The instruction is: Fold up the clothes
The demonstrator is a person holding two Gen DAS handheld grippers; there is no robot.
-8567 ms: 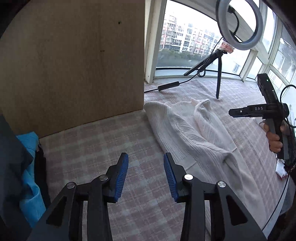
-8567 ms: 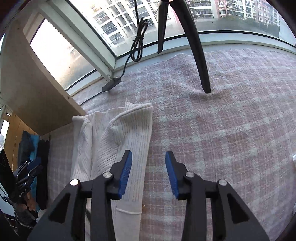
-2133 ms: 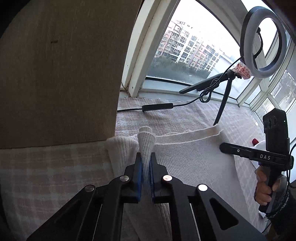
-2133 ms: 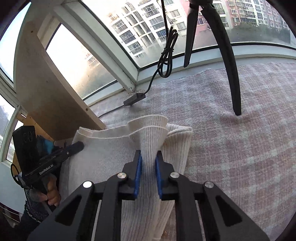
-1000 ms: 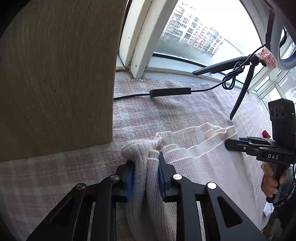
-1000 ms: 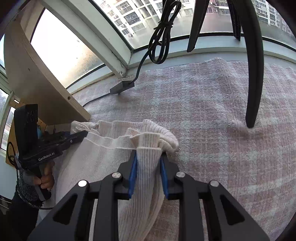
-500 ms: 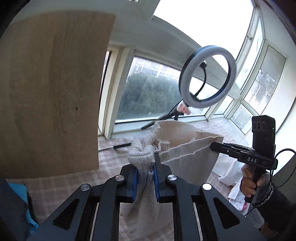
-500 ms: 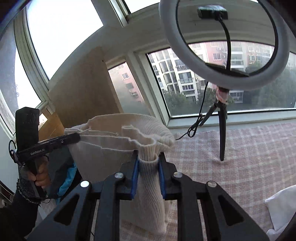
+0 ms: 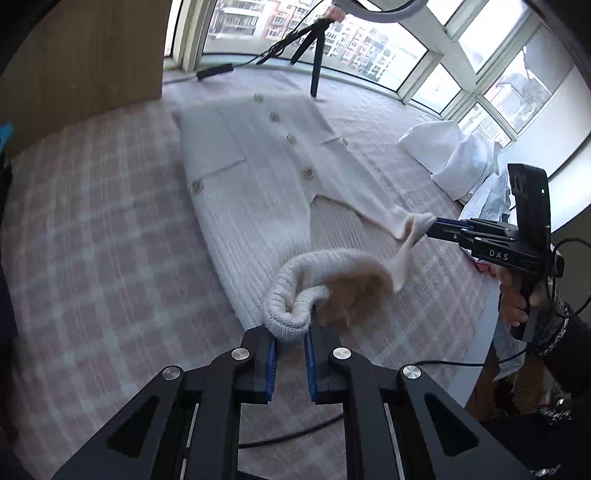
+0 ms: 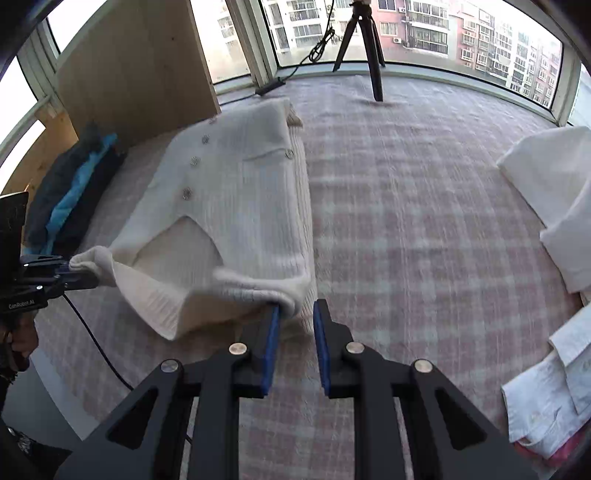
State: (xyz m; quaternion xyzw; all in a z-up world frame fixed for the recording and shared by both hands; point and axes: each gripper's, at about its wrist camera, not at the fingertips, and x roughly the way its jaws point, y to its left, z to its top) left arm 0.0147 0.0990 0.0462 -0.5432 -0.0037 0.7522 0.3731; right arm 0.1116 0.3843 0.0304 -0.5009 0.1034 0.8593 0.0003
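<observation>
Between the left gripper's (image 9: 290,356) closed blue pads sits a bunched corner of the cream cardigan (image 9: 255,166); the right gripper (image 10: 295,332) pinches the other corner. Its length runs away across the checked cloth (image 10: 406,206) toward the windows.

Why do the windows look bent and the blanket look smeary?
In both views the fisheye lens bends the window frames near the edges into curves. In the left wrist view the checked blanket is streaked by motion blur, while the left tool stays sharp. In the right wrist view the blanket is smeared too, and daylight from the windows makes the white cardigan glow.
</observation>
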